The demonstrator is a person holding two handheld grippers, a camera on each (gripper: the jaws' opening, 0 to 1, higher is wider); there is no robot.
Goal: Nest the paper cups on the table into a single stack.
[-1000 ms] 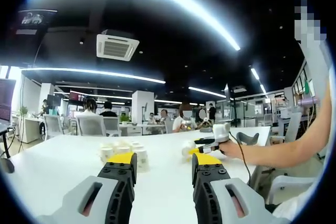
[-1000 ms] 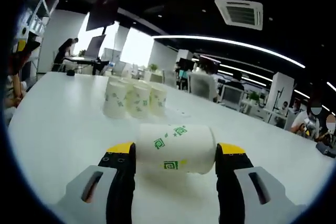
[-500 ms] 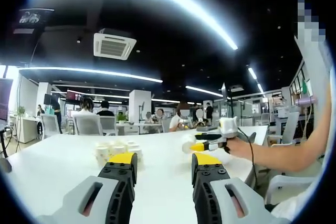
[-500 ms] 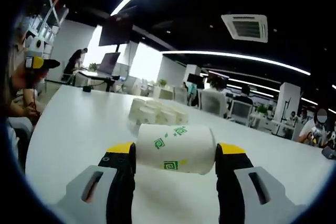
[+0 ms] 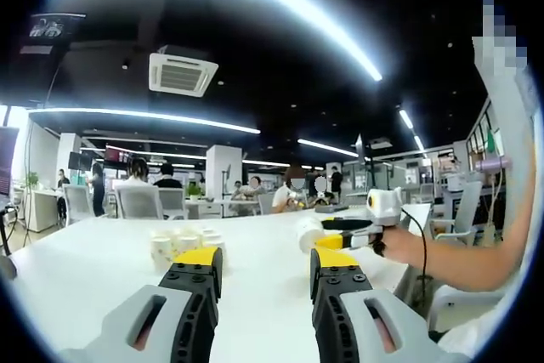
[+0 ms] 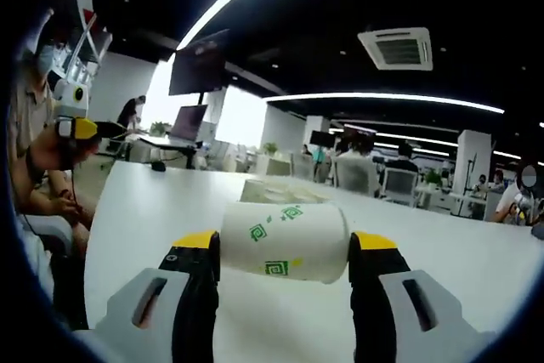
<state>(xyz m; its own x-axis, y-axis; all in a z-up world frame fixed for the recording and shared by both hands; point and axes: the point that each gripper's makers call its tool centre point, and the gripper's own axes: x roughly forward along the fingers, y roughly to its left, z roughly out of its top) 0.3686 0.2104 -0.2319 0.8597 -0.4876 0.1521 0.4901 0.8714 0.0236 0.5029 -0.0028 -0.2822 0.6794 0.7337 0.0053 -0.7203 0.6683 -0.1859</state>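
Observation:
My right gripper point(image 6: 285, 248) is shut on a white paper cup point(image 6: 285, 240) with green square prints, held sideways across the jaws. In the left gripper view the same cup point(image 5: 308, 232) shows at the tip of the right gripper point(image 5: 340, 227), raised above the white table point(image 5: 85, 269). A cluster of several upright paper cups point(image 5: 181, 245) stands on the table ahead of my left gripper point(image 5: 265, 261), which is open with nothing between its jaws. From the right gripper view the cluster point(image 6: 270, 190) peeks out just behind the held cup, mostly hidden by it.
A person's forearm point(image 5: 476, 248) reaches in from the right behind the right gripper. The left gripper point(image 6: 78, 127) and the person's hand show at the left edge of the right gripper view. Office desks, chairs point(image 5: 140, 201) and seated people lie beyond the table's far edge.
The right gripper has risen with the cup in it, so the cup cluster now sits lower and more hidden behind the cup. The left gripper has stayed nearly still, tilting up slightly.

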